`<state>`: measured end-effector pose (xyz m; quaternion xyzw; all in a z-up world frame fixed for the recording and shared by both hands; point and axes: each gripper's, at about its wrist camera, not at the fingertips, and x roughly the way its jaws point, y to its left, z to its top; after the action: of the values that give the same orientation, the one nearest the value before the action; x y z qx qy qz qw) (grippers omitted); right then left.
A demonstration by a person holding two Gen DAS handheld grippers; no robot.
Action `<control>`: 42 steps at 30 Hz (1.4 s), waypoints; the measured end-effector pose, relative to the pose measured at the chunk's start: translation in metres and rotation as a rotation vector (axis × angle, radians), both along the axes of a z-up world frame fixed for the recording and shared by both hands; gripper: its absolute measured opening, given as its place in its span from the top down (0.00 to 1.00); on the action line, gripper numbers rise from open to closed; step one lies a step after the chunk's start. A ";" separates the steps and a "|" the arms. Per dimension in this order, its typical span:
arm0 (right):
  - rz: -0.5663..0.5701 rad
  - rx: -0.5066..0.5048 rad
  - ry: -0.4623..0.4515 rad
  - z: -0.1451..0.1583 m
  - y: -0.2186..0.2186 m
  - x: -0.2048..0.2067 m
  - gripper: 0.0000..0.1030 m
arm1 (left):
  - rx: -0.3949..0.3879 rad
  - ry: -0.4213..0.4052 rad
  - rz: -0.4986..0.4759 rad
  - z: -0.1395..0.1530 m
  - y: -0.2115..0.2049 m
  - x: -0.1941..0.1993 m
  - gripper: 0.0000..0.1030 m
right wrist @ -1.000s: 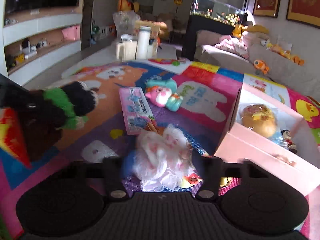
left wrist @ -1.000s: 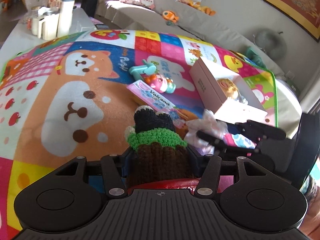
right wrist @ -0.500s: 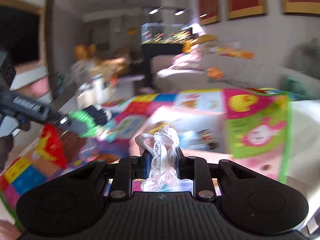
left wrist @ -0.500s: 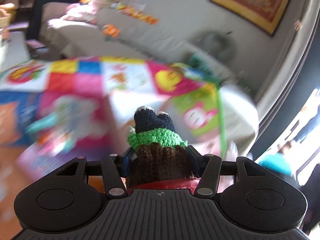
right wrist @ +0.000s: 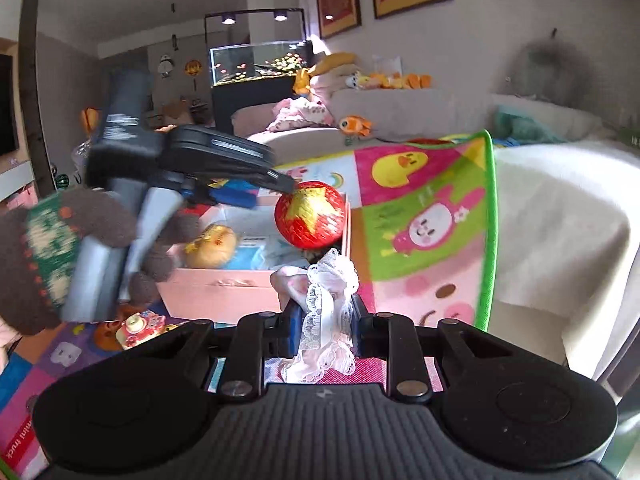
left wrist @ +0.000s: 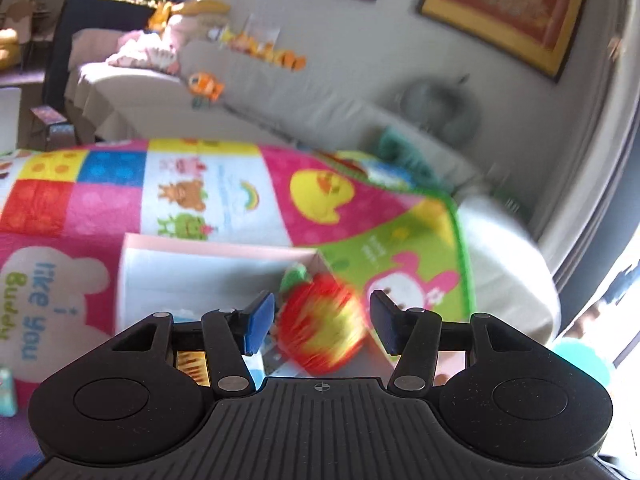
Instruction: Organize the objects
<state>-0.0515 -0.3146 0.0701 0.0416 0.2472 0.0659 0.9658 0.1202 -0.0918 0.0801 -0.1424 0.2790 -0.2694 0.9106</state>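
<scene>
The left tool (left wrist: pixel 322 326) is seen with its jaws spread wide, whereas half a second ago they were clamped on the crocheted toy; that red-and-yellow knitted toy (left wrist: pixel 322 330) now appears blurred between and beyond the blue pads (left wrist: pixel 259 322), apparently dropping free toward the pink box (left wrist: pixel 208 256). From the right wrist view the same toy (right wrist: pixel 310 215) is caught above the box's open compartment (right wrist: pixel 216 292), just off the tip of the left tool (right wrist: pixel 280 184). It is judged that the release has just been made and that one object is all but stowed. The right tool (right wrist: pixel 322 320) is clenched on a white lace garment (right wrist: pixel 320 316), held just short of the box, so its delivery is likely next. On the play mat (left wrist: pixel 224 200), "like you Buddy" can be read beside the box; other print is too blurred to make out.
</scene>
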 end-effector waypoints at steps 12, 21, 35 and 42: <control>0.074 0.102 0.098 0.045 0.031 0.124 0.77 | 0.000 -0.067 0.224 -0.039 0.169 -0.107 0.44; 0.035 0.039 0.409 0.002 0.111 0.288 0.77 | -0.186 0.091 0.366 -0.092 0.243 -0.125 0.45; 0.156 -0.088 0.252 0.065 0.185 0.244 0.10 | -0.332 0.104 0.373 -0.102 0.260 -0.123 0.45; 0.342 -0.065 0.432 0.000 0.314 0.261 0.10 | -0.351 0.113 0.380 -0.105 0.263 -0.121 0.45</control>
<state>0.2096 -0.0009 0.0705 -0.0186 0.4530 0.2095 0.8664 -0.0012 0.1715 -0.0247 -0.3628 0.2466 -0.1293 0.8893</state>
